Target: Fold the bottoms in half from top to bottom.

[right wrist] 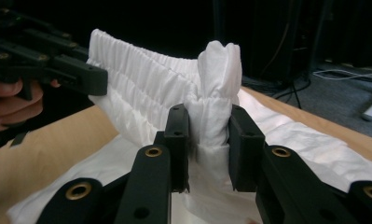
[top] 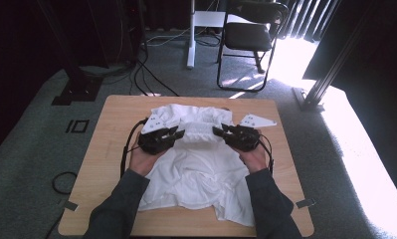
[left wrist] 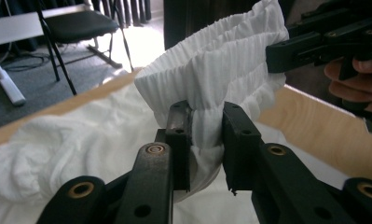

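A crumpled white garment (top: 201,174) with a ribbed elastic waistband (top: 198,133) lies on the wooden table (top: 111,149). The waistband is lifted off the table and stretched between both grippers. My left gripper (top: 178,133) is shut on its left end; in the left gripper view the jaws (left wrist: 207,112) pinch a bunched fold of the waistband (left wrist: 221,60). My right gripper (top: 218,131) is shut on the other end, where the jaws (right wrist: 209,114) clamp a gathered fold of the cloth (right wrist: 216,70). Each gripper view shows the other gripper (left wrist: 314,44) (right wrist: 58,65) holding the far end.
The table's far edge (top: 186,97) faces grey carpet. On the floor behind stand a black folding chair (top: 250,35) and a white desk leg (top: 191,40), with cables (top: 146,74) between them. A metal frame post (top: 325,84) rises at the right.
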A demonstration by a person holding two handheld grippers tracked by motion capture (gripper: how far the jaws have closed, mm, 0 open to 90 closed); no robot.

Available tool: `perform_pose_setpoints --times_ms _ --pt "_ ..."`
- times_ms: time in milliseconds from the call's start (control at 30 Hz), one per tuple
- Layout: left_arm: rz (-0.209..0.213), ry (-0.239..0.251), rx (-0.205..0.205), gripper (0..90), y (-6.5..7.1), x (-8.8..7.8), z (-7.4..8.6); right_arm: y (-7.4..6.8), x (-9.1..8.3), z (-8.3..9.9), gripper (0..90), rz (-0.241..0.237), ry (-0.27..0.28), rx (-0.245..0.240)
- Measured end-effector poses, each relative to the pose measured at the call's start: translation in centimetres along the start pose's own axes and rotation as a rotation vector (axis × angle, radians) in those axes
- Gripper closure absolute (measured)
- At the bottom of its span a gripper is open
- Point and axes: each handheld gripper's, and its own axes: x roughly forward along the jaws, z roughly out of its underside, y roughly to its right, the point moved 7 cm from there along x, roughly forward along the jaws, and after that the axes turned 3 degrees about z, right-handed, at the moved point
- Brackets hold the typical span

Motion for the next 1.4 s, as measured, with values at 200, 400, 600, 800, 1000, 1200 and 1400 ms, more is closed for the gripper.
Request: perform_pose_setpoints --times_ms 200,400,600,800,1000,1200,1400 --pt "0.067 -0.151 -0.051 70.7 1.4 1.0 6.4 -1.9 -0.2 6.1 71.8 -0.015 -0.122 -0.043" --pt "0.109 -0.177 -0.117 56.1 0.4 1.1 9.0 -2.0 -0.4 11.2 49.6 -0.062 -0.214 0.028" --pt "-0.012 -0.119 -0.217 58.8 -2.9 1.2 8.6 -0.7 -1.9 9.2 45.8 -0.099 -0.076 0.105" --pt "-0.048 -0.203 -0.184 56.6 -3.3 2.9 10.1 1.3 -1.0 8.7 52.0 0.021 -0.112 0.136" --pt "-0.239 -0.230 -0.159 51.6 -6.6 2.1 10.9 3.8 0.9 10.7 50.6 0.217 -0.213 0.089" --pt "-0.419 -0.284 -0.303 52.2 -12.8 1.3 13.8 8.2 2.5 12.6 52.0 0.351 -0.294 0.186" --pt "-0.412 -0.350 -0.354 52.0 -14.4 1.9 16.3 10.6 4.2 14.0 54.7 0.437 -0.379 0.208"
